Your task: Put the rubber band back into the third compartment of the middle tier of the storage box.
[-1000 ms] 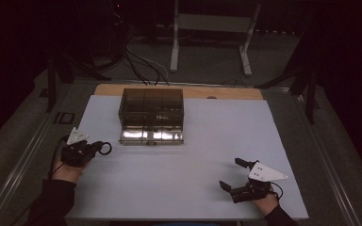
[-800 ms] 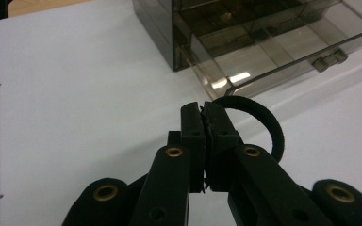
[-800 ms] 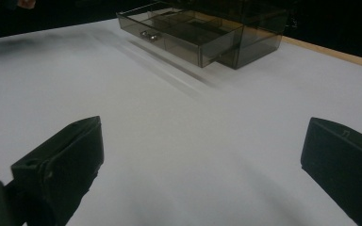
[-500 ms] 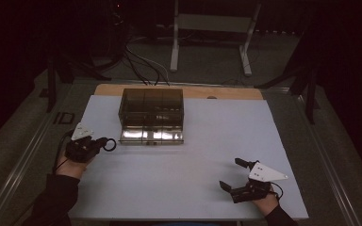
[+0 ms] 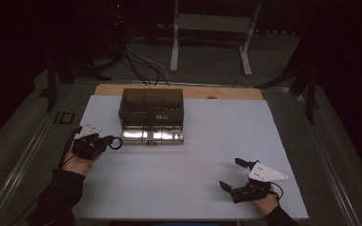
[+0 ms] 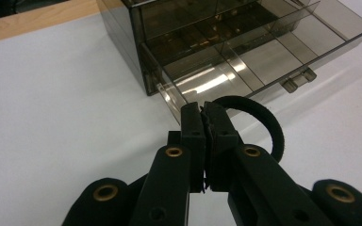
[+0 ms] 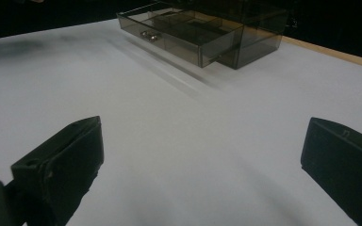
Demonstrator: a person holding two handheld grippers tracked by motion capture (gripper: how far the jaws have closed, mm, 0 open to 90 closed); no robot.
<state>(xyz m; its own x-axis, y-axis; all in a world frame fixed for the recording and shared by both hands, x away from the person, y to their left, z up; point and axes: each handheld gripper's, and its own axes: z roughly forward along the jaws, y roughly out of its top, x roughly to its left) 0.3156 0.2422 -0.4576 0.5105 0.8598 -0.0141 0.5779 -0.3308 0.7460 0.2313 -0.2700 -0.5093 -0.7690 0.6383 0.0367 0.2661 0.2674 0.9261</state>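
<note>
Left gripper [image 6: 206,110] pinches a black hair tie [image 6: 264,122] beside the open drawer [image 6: 264,56]. Right gripper [image 5: 233,175], jaws spread, rests on the table [image 5: 193,188].

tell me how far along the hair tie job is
Done: the drawer of the smoky organizer box stands pulled open. In hand: the left tool is shut on the black hair tie, just short of the drawer's corner. Left: dropping the tie into a compartment. The right tool rests open on the table.
</note>
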